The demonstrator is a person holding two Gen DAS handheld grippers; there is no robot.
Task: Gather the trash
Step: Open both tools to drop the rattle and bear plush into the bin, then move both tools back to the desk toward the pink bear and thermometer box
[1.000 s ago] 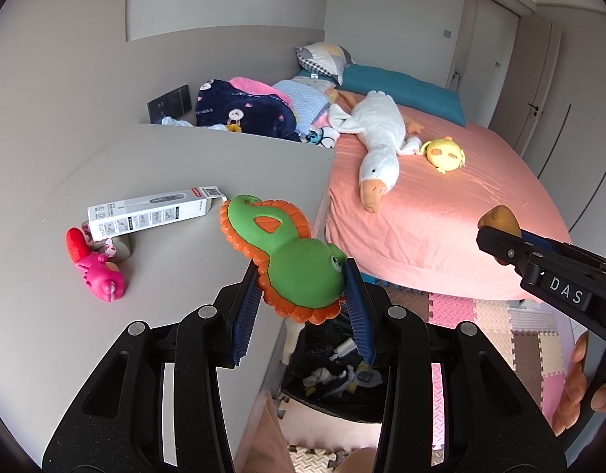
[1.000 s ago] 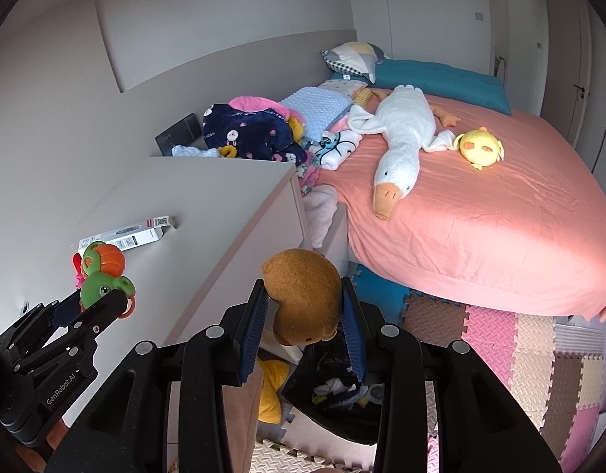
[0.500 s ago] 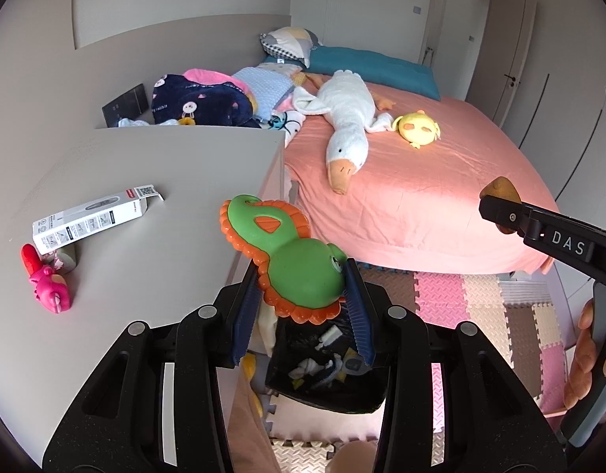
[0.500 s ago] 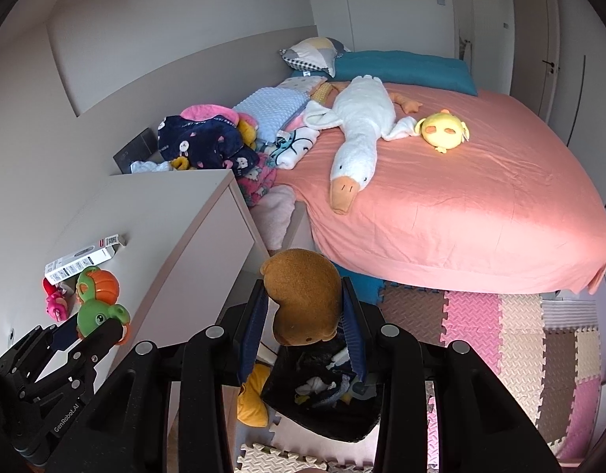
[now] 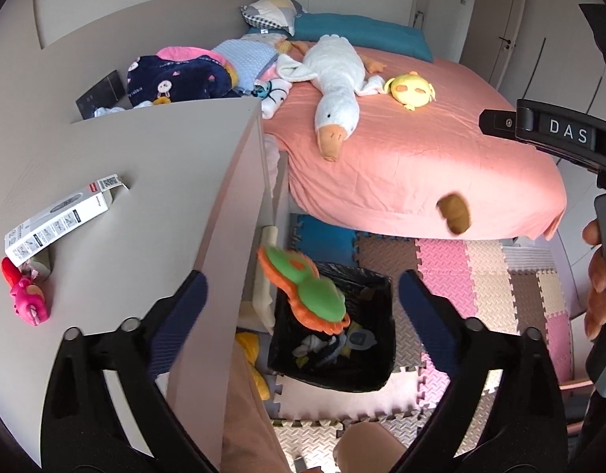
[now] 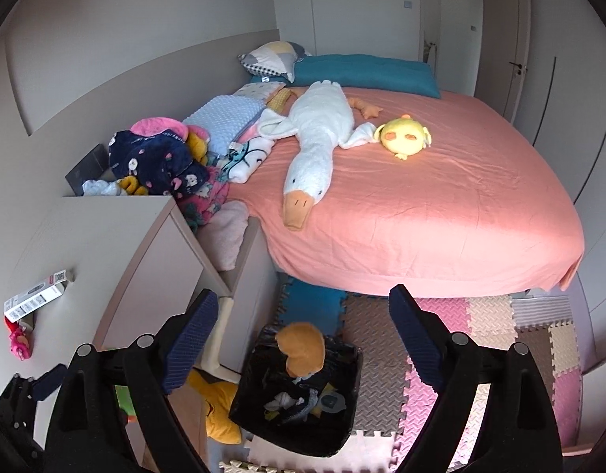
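My left gripper (image 5: 303,295) is open and empty above the black trash bin (image 5: 376,378). A green and orange toy (image 5: 309,291) is in the air, falling toward the bin. My right gripper (image 6: 303,319) is open and empty above the same bin (image 6: 338,429). A brown plush toy (image 6: 302,349) is in the air over the bin's rim; it also shows in the left wrist view (image 5: 454,213), blurred in front of the bed. The bin holds several scraps of trash. The right gripper's body (image 5: 547,134) crosses the left view's right edge.
A grey cabinet top (image 5: 145,197) on the left holds a white carton (image 5: 58,218) and a pink toy (image 5: 27,299). A pink bed (image 6: 441,213) carries a white goose plush (image 6: 315,146) and a yellow plush (image 6: 405,138). Foam mats (image 6: 492,339) cover the floor. A yellow plush (image 6: 220,406) lies beside the bin.
Both grippers opened and let go of their toys. The green and orange toy and the brown plush now fall toward the bin. Both views have moved further out over the bin.
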